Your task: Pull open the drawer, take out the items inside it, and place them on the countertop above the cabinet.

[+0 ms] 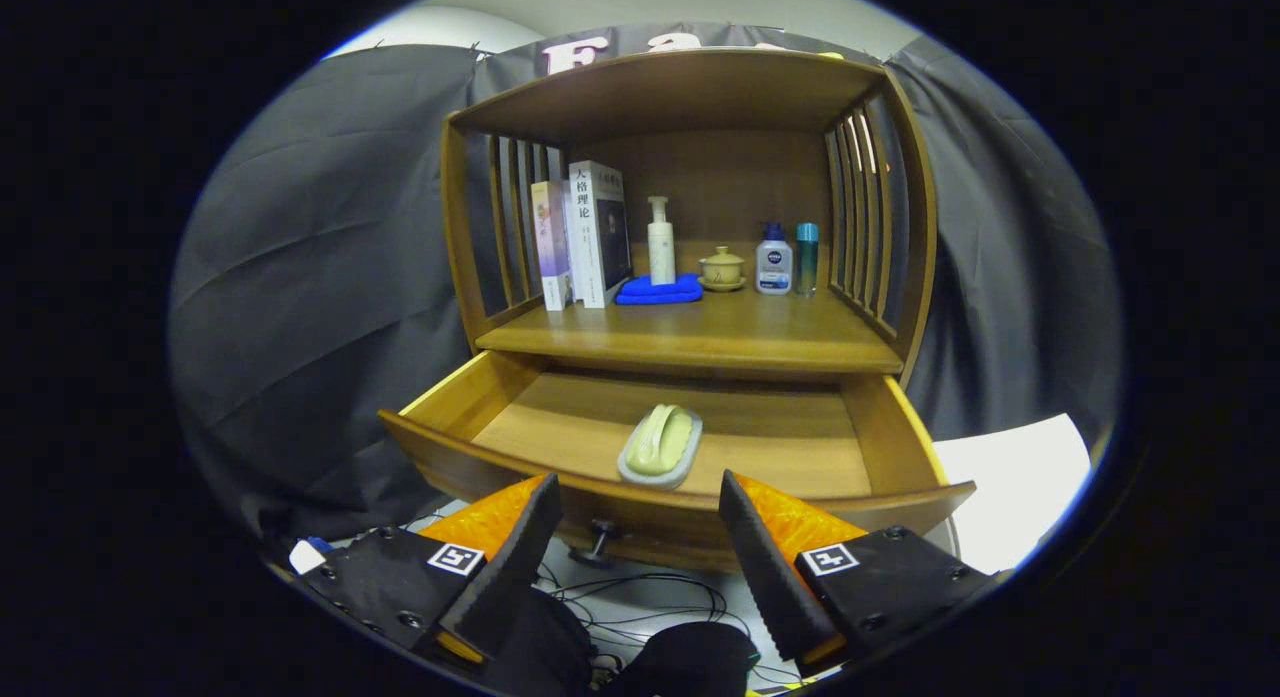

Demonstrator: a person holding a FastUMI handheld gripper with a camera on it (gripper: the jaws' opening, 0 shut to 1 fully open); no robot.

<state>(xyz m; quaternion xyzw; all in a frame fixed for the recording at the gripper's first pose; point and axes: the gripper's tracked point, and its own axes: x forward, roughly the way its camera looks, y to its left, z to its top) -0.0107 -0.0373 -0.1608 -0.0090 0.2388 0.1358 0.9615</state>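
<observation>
Drawer (560, 407) of the wooden cabinet (690, 87) stands pulled out, its front panel just ahead of the tool (637, 499), with a small knob (601, 529) showing under the front edge. Inside the drawer, near its front and roughly in line with the gap between the fingers, lies a soap dish (660, 447) with a pale green bar on a light tray. The tool is spread wide with nothing between its fingers, and the fingertips sit just short of the drawer front, not touching it.

On the surface (700, 332) above the drawer stand two books (585, 237) at the left, then a white pump bottle (660, 240) behind a folded blue cloth (660, 290), a small lidded cup (722, 267) on a saucer, a white bottle (774, 260) with a blue cap, and a slim teal bottle (807, 257) beside it. Cables (650, 592) lie on the floor below the drawer, and a white sheet (1010, 477) lies to the right of the cabinet.
</observation>
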